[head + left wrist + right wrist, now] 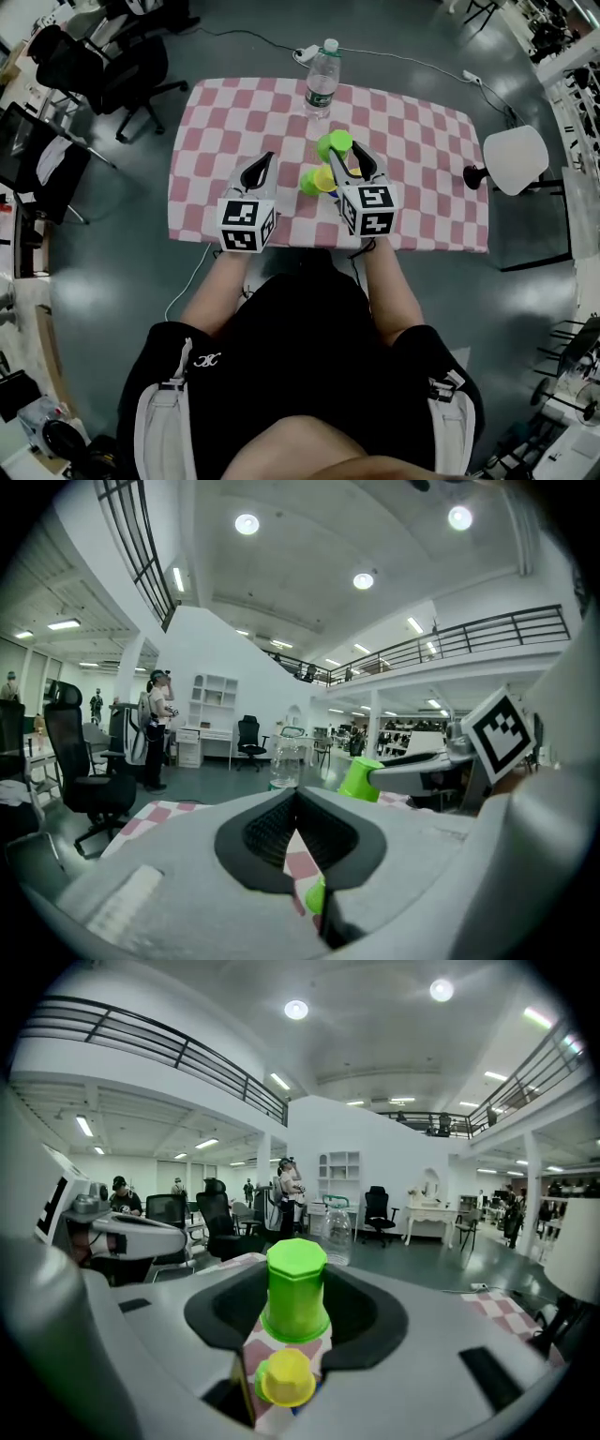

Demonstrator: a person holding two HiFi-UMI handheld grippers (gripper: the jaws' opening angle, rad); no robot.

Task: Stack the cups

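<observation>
Right gripper view: cup (296, 1288) between fingers (367, 1318)

From the head view, the right gripper (347, 157) covers part of the yellow cup (324, 178). In the right gripper view a blue thing (302, 1406) under that cup shows only as a sliver, so there's no telling what it is. The green cup (296, 1288) blocks the lower part of the bottle (337, 1234) behind it. In the left gripper view the lime cup (316, 893) barely peeks out below the jaws. A person (286, 1190) far back is too small to make out.
</observation>
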